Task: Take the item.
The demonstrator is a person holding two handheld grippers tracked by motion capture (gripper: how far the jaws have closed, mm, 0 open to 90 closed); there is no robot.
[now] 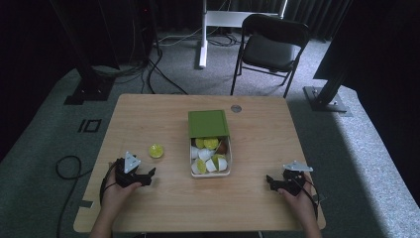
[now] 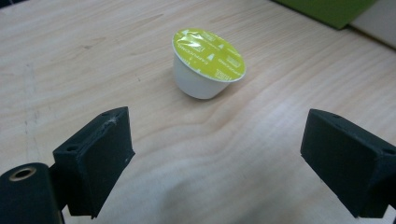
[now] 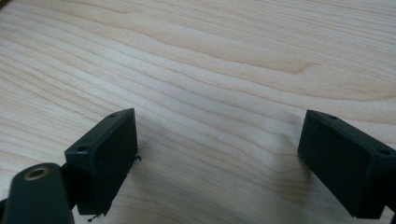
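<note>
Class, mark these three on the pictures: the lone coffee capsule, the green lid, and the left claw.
Lone coffee capsule (image 2: 208, 55): left gripper view, on its yellow-green foil top.
Green lid (image 1: 208, 123): high view, middle of its flat top.
Left claw (image 1: 149, 175): high view, midway between its black fingertips.

The light wooden desk (image 1: 163, 203) is carrying a capsule (image 1: 156, 150) with a yellow-green lid, sitting upright toward its left edge. A white tray (image 1: 210, 174) of capsules is lying at the centre, with a green lid (image 1: 208, 123) touching its far end.
</note>
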